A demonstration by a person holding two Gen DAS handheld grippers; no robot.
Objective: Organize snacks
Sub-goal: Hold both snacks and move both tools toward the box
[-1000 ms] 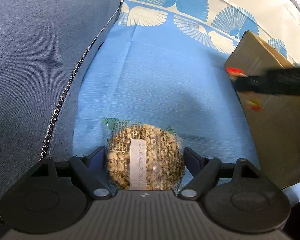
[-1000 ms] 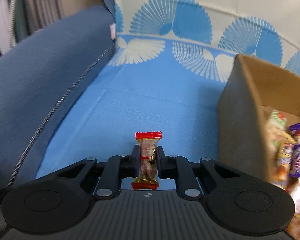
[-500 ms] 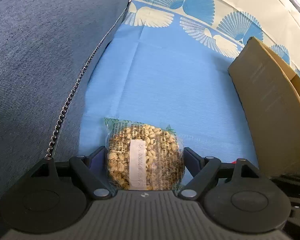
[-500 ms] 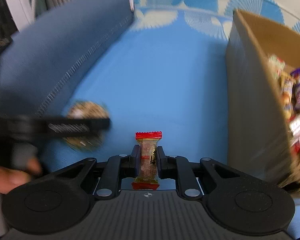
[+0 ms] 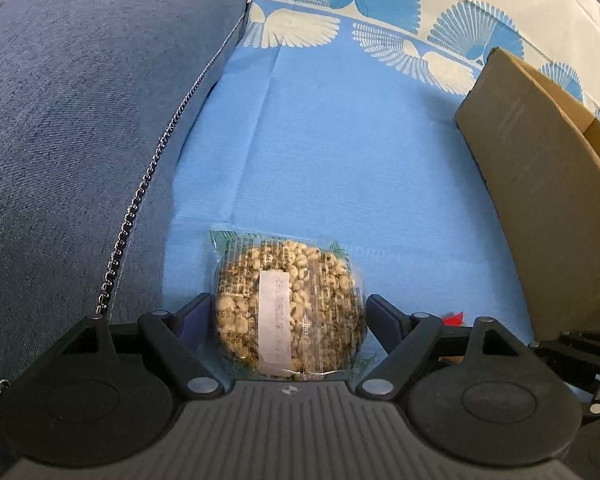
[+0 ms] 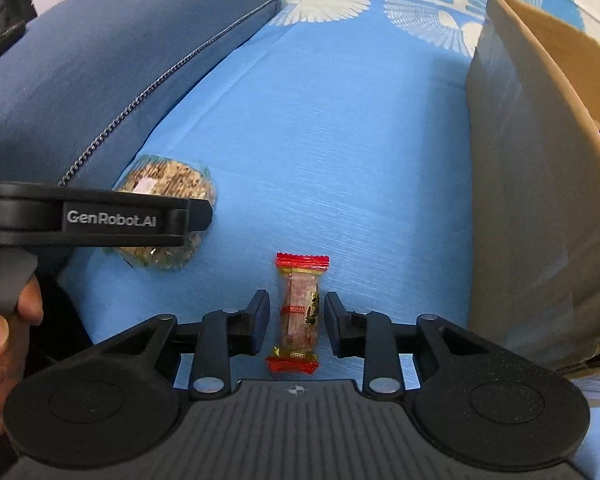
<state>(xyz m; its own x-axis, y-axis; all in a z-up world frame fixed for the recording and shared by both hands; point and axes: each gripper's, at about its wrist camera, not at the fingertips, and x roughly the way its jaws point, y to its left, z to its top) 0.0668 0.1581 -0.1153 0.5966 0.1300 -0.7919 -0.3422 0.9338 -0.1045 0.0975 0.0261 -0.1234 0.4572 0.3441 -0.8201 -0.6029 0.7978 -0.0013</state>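
A round puffed-grain cake in clear wrap (image 5: 288, 304) lies on the blue cloth between the fingers of my left gripper (image 5: 290, 316), which stands open around it with a small gap on each side. It also shows in the right wrist view (image 6: 168, 184), partly behind the left gripper's body. A small candy with red wrapper ends (image 6: 300, 312) lies on the cloth between the fingers of my right gripper (image 6: 296, 320), which is open and not touching it. A cardboard box (image 6: 540, 184) stands to the right; a purple packet inside shows at its edge.
A dark blue sofa cushion (image 5: 80, 120) with a beaded seam rises along the left. The blue cloth (image 5: 340, 160) with white fan prints covers the seat and back. A hand (image 6: 0, 344) holds the left gripper at the left edge.
My right gripper has come down beside the left gripper and opened. The red candy it held now lies loose on the cloth. The left gripper has stayed around the grain cake.
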